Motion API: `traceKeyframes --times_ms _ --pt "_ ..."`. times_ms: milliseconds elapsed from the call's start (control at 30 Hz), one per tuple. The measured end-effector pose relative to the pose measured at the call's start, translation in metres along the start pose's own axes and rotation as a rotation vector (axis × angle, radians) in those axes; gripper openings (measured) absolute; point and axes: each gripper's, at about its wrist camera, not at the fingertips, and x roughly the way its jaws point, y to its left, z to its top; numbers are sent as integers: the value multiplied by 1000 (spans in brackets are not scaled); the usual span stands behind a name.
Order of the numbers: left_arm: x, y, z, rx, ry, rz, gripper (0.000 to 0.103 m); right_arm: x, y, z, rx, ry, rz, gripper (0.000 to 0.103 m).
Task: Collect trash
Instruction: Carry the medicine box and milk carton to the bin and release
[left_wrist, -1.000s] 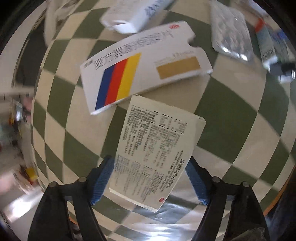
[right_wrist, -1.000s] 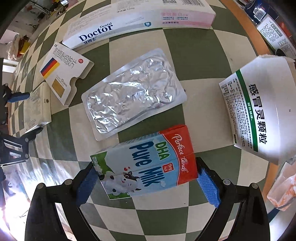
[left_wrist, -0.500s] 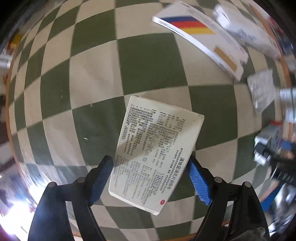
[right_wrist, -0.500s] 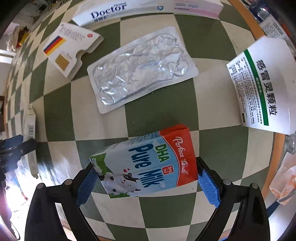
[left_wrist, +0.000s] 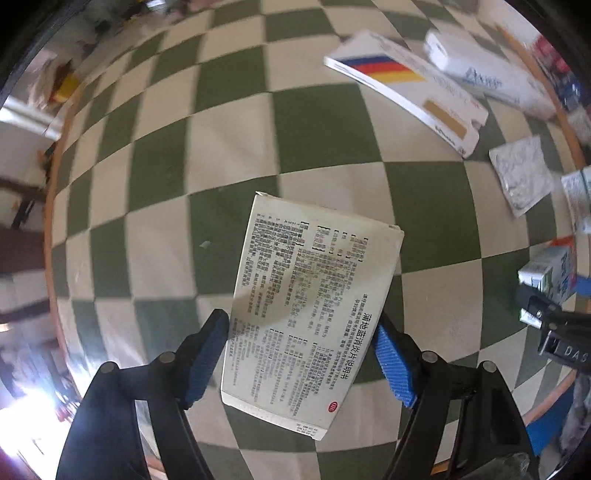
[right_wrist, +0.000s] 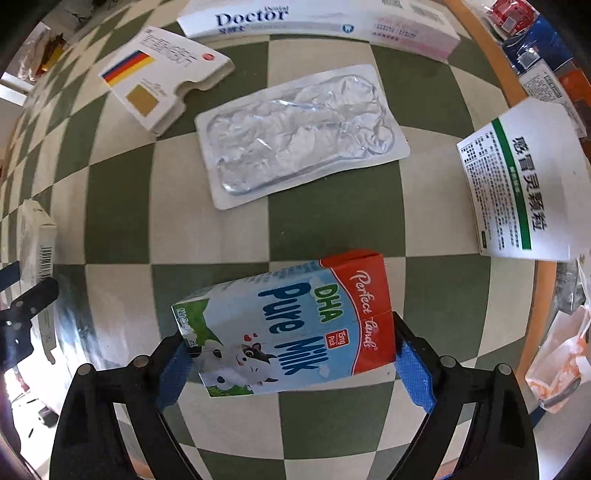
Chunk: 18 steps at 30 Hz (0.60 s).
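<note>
Checkered tabletop (right_wrist: 325, 236) is lying under both claws: the left claw (left_wrist: 301, 354) is closing on a printed box (left_wrist: 310, 314), the right claw (right_wrist: 291, 358) closing on a milk carton (right_wrist: 291, 325), both lifted.

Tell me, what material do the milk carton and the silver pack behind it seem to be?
Milk carton: coated paperboard, probably; glossy printed faces, folded edges. Silver blister pack: seemingly crinkled foil under clear plastic; it glints and wrinkles.
</note>
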Motion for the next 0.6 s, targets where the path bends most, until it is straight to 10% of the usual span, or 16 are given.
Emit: traceKeyframes --times_ms 600 --pt "-93 105 -150 -108 -278 -109 75 -135 69 -187 42 -287 95 95"
